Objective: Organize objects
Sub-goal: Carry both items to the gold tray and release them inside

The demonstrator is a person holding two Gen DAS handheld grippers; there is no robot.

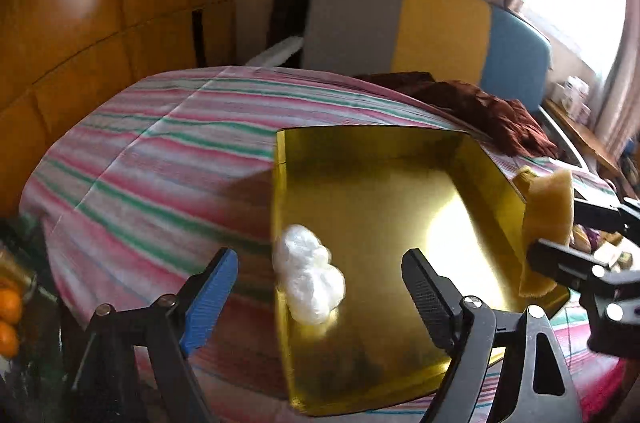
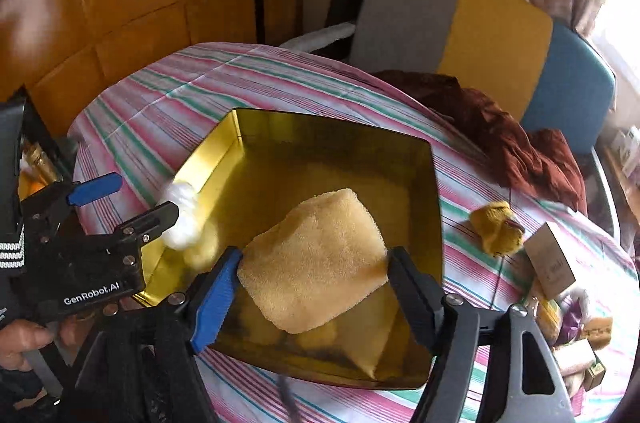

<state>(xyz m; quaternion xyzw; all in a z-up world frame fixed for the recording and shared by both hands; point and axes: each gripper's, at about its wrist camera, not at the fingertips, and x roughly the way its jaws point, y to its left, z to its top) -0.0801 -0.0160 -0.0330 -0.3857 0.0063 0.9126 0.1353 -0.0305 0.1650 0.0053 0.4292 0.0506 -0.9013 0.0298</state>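
Observation:
A gold tray (image 1: 372, 167) (image 2: 280, 151) lies on the striped tablecloth (image 1: 160, 151). My left gripper (image 1: 320, 257) (image 2: 144, 197) hangs open over the tray's left rim. Just beyond its fingers is a crumpled white wad (image 1: 308, 279) (image 2: 182, 219), blurred and touched by neither pad; I cannot tell whether it rests or is in the air. My right gripper (image 2: 316, 255) (image 1: 556, 229) is over the tray's right side. A yellow sponge (image 2: 316, 259) (image 1: 548, 215) sits between its pads, tilted, with both pads against its edges.
A dark red cloth (image 2: 512, 135) lies at the table's far right. A yellow knitted piece (image 2: 496, 227), a small cardboard box (image 2: 552, 263) and packets crowd the right edge. A grey, yellow and blue chair (image 2: 480, 31) stands behind. Oranges (image 1: 8, 307) sit at the left.

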